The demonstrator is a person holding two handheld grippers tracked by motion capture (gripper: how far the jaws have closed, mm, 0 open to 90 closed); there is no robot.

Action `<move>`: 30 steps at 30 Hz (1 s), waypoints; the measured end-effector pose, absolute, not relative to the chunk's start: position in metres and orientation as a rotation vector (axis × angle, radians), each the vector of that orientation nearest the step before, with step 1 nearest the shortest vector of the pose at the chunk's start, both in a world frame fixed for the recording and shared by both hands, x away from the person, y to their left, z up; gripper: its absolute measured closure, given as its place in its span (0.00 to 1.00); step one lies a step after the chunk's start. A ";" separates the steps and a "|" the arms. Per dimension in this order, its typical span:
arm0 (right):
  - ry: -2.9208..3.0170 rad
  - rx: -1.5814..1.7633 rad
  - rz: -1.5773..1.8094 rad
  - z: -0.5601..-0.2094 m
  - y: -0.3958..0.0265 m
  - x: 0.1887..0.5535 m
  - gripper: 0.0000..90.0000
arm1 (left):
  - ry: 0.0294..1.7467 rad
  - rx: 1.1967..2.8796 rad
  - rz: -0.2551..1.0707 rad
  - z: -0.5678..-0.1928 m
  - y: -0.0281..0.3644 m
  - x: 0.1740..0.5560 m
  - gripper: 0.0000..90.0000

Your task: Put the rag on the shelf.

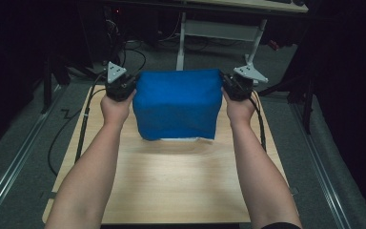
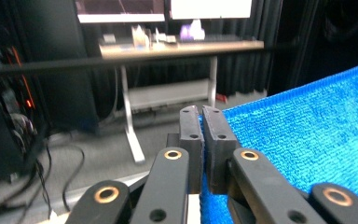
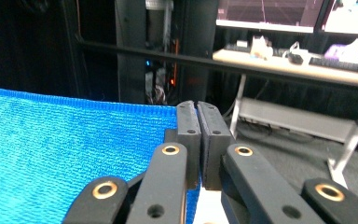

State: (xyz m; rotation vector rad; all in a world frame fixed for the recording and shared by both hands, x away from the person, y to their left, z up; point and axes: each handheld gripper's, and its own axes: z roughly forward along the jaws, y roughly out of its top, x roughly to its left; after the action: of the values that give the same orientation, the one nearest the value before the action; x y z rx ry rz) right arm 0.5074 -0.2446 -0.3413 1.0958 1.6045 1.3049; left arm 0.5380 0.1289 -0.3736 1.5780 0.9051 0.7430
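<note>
Grippers, left (image 1: pixel 132 86) and right (image 1: pixel 225 84), clamp the upper corners of a looped-weave blue towel (image 1: pixel 178 102), stretched above the wooden table (image 1: pixel 171 186)

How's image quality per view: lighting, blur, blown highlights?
High view: dim surroundings, table evenly lit, blue cloth crisp. Left gripper view: monitor blown white, background soft, left gripper sharp. Right gripper view: dark at left, desk blurred, right gripper sharp.

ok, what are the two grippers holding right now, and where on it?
Both hold the blue cloth: the left gripper is shut on its top left corner, the right gripper on its top right corner, so it hangs stretched between them above the table.
</note>
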 end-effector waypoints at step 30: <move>1.801 1.214 1.216 -0.456 -0.251 0.475 0.99 | 0.994 1.686 0.493 -0.485 0.124 0.503 0.97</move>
State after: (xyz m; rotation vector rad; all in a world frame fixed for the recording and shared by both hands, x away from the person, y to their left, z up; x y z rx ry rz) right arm 0.4750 -0.2511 -0.4564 1.2140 1.8006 1.2160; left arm 0.5033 0.1239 -0.4852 1.6860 0.9938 0.4926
